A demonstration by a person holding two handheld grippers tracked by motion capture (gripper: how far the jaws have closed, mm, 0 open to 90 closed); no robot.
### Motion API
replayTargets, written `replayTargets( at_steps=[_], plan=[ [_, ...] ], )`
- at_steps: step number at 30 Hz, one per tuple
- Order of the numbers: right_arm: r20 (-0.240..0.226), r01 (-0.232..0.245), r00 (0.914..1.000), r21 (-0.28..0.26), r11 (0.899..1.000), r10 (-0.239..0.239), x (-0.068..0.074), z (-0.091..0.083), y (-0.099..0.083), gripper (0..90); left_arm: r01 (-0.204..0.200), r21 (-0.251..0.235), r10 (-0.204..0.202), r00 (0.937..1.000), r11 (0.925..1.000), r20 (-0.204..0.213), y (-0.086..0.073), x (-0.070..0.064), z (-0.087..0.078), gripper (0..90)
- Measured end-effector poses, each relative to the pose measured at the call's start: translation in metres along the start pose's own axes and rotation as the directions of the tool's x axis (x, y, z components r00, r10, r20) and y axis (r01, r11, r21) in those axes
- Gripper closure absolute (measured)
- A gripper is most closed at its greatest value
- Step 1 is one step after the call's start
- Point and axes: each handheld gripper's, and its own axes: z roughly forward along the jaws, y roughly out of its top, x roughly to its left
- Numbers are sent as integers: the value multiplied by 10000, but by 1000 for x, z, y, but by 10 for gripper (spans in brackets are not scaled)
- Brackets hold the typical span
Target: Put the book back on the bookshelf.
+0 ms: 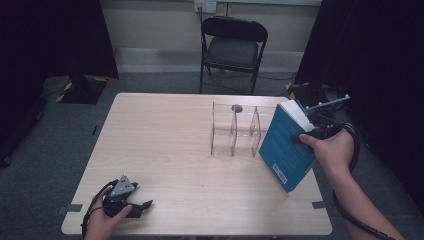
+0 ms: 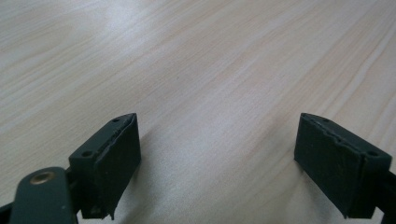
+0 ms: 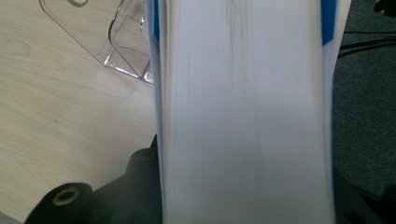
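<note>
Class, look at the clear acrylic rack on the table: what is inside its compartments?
Through the clear rack the visible compartments hold nothing. The blue book, held in the right tool, covers its right end, so that part is hidden.

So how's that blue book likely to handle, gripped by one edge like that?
The book looks thick in the right gripper view, so it is probably heavy for a one-edge grip. The right gripper holds it tilted above the table, so it may sag or pivot. Its cover looks smooth, so it could slip. The clear rack beside it might slide if bumped.
</note>
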Motion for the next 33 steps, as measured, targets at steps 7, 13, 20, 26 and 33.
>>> replayTargets(
  at_steps=[7, 13, 20, 26, 33],
  plan=[
    [192, 62, 9998, -188, 9998, -58, 7, 3, 5, 619, 8, 1, -8, 10000, 10000, -2, 0, 0, 0, 142],
    [154, -259, 9995, -284, 9993, 263, 7, 5, 11, 619, 8, 1, -8, 10000, 10000, -4, 0, 0, 0, 142],
    [409, -294, 9987, -261, 9992, 304, 10, 11, 17, 619, 10, -3, -10, 10000, 10000, 4, 0, 0, 0, 142],
    [451, -420, 9980, -329, 9986, 435, 9, 11, 22, 619, 4, 1, -4, 10000, 10000, 5, 0, 0, 0, 142],
    [471, -482, 9976, -424, 9979, 501, 9, 13, 25, 619, 8, -2, -8, 10000, 10000, -3, 0, 0, 0, 142]
  ],
)
